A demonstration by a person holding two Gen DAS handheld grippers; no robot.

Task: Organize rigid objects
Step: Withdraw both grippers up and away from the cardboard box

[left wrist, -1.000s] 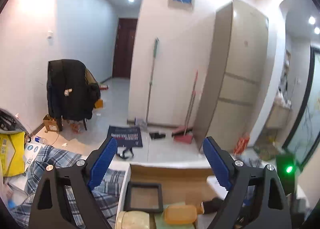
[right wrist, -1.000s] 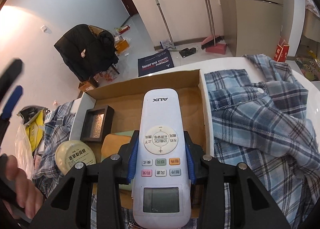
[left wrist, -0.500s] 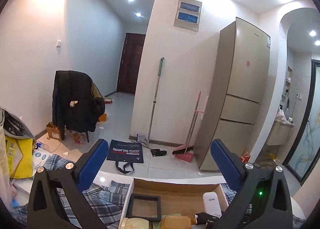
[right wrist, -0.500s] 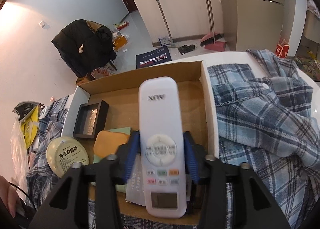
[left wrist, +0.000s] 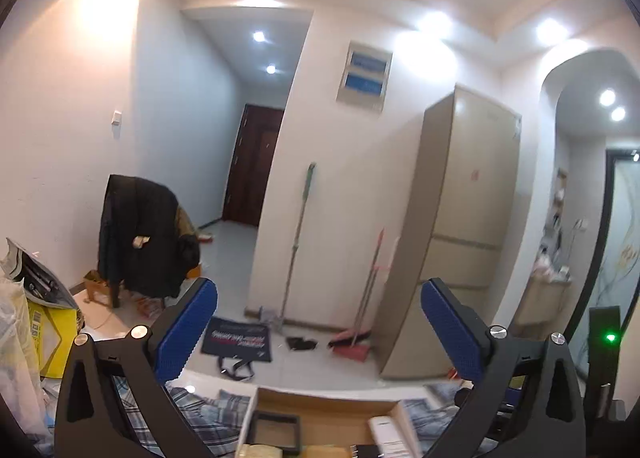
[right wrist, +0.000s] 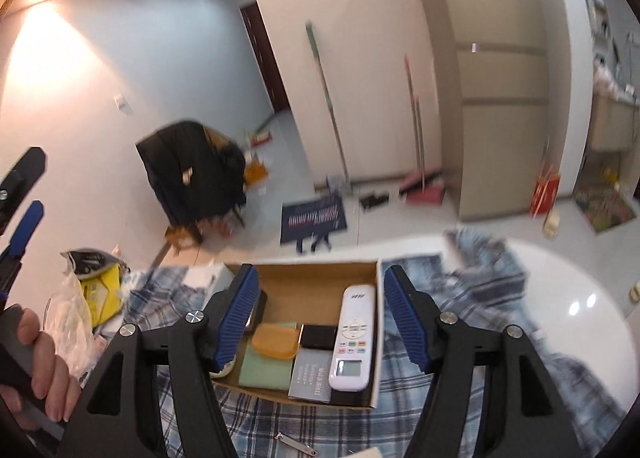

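Claws come first: the right gripper has just been opening and its blue pads hold nothing, and the left gripper is wide open and empty too. Below the right one, the white remote lies in the cardboard box by its right wall, next to an orange lid and a grey booklet. Plaid cloth lies around the box, and far back stand a broom and a fridge.
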